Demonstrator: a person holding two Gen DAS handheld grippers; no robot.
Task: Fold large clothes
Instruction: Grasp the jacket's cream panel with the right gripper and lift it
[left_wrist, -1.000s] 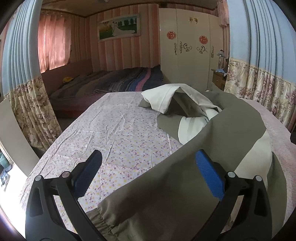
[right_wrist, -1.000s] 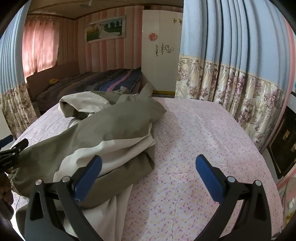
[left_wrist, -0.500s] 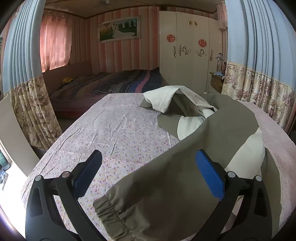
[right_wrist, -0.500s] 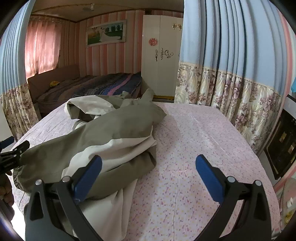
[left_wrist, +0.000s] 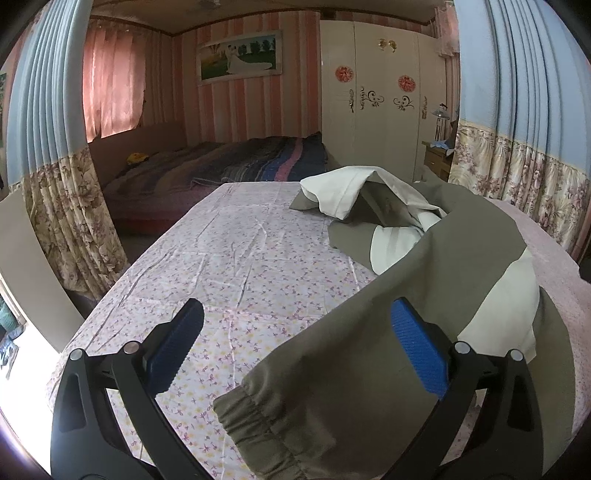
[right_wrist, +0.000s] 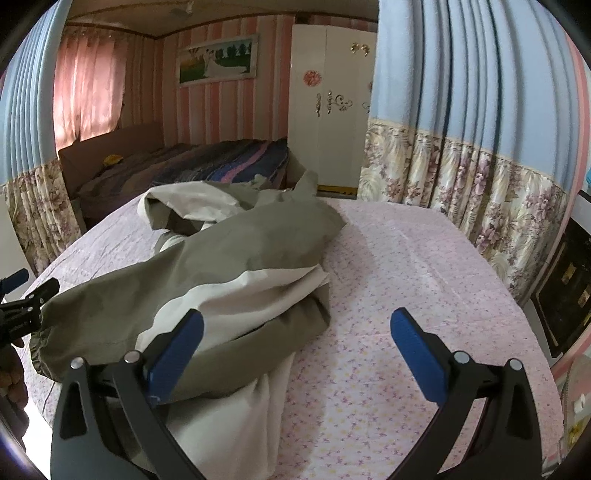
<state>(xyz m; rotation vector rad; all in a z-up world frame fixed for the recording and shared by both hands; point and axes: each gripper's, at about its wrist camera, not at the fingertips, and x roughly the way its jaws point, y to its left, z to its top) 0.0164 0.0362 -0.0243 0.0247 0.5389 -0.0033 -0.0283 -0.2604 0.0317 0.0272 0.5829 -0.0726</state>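
A large olive and cream jacket (right_wrist: 236, 266) lies crumpled on a table covered with a pink floral cloth (right_wrist: 413, 280). In the left wrist view the jacket (left_wrist: 424, 291) fills the right side, with its elastic sleeve cuff (left_wrist: 258, 417) nearest, between my fingers. My left gripper (left_wrist: 295, 347) is open and empty, just behind the cuff; it also shows at the left edge of the right wrist view (right_wrist: 22, 295). My right gripper (right_wrist: 295, 347) is open and empty, its left finger (right_wrist: 173, 347) over the jacket's near edge.
A bed with a striped blanket (left_wrist: 236, 166) stands behind the table. A white wardrobe (left_wrist: 376, 99) is at the back. Blue and floral curtains (right_wrist: 480, 147) hang on both sides. The table's left edge (left_wrist: 110, 291) is close to my left gripper.
My left gripper has drawn back from the jacket, so the sleeve cuff now shows fully in front of it. The right gripper has pulled back and risen slightly. Both stay open.
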